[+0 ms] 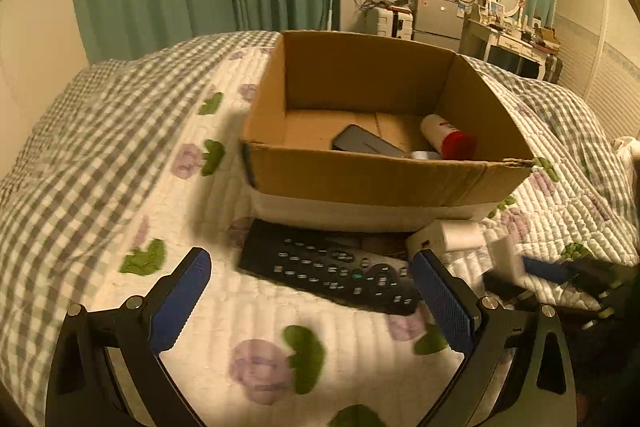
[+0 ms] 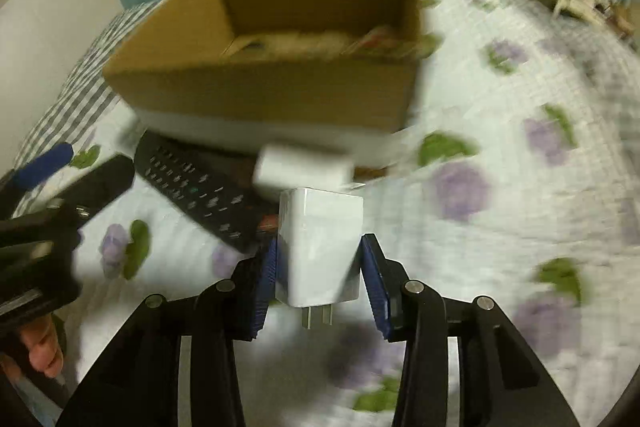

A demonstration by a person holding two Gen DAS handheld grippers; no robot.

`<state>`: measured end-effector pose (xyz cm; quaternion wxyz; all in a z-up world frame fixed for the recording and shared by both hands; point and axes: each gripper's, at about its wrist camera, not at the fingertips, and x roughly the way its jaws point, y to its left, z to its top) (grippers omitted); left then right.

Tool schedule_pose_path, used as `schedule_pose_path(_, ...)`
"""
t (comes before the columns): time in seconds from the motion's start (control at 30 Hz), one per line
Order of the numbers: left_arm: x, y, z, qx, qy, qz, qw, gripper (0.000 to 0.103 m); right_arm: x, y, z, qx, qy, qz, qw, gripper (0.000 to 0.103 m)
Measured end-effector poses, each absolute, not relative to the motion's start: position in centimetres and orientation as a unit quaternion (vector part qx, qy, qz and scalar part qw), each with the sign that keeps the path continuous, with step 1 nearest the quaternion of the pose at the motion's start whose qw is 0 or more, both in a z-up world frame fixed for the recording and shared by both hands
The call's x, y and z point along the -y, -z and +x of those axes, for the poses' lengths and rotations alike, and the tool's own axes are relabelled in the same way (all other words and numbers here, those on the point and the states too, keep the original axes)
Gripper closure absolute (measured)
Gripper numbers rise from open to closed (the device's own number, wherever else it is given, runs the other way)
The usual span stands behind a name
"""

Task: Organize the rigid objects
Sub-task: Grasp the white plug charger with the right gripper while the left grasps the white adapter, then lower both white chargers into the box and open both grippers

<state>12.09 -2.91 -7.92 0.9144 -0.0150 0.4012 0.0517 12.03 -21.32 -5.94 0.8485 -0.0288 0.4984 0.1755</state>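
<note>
1. Left wrist: left gripper (image 1: 310,301) is held wide apart, empty, before the cardboard box (image 1: 384,183); bottle (image 1: 448,142) and dark case (image 1: 366,143) are already inside; remote (image 1: 332,269) is left in front.
2. Right wrist: right gripper (image 2: 318,281) is clamped on the white charger (image 2: 320,247) in front of the box; a 2nd white block (image 2: 302,169) remains beside it.

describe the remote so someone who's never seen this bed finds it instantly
Find the open cardboard box on the floral quilt. The remote lies flat on the quilt against the box's near side, just ahead of the open left gripper. It is the only long black slab with rows of buttons; the chargers beside it are white.
</note>
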Motion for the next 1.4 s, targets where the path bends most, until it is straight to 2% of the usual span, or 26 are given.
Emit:
schedule_pose_path(0.3,8.1,10.5,14.1,-0.415,-0.002,-0.024,0.910,0.000,26.9,2.6,16.2,-0.478,-0.113,-0.049,0.870,0.062)
schedule_pose_path(0.63,12.4,14.0,17.0,-0.430,-0.040,0.000,0.902,0.002,26.1,4.3,17.9,-0.489,-0.131,-0.059,0.861,0.062)
schedule_pose_path(0.67,12.7,14.1,17.3,-0.429,-0.037,0.003,0.903,0.006,26.2,4.6,18.1,-0.490,-0.130,-0.056,0.860,0.062)
schedule_pose_path(0.7,12.9,14.2,17.5,-0.428,-0.033,0.002,0.903,0.023,26.2,4.6,18.1,-0.490,-0.131,-0.055,0.860,0.062)
schedule_pose_path(0.77,12.9,14.3,18.0,-0.434,-0.032,-0.007,0.900,0.043,26.3,4.5,17.9,-0.488,-0.131,-0.052,0.861,0.062)
schedule_pose_path(1.1,11.4,13.0,16.3,-0.440,-0.016,-0.023,0.897,0.050,26.4,3.6,16.9,-0.472,-0.134,-0.043,0.870,0.062)
schedule_pose_path(1.4,8.3,7.6,12.0,-0.402,-0.003,-0.033,0.915,0.050,25.9,0.3,15.2,-0.448,-0.132,-0.047,0.883,0.062)
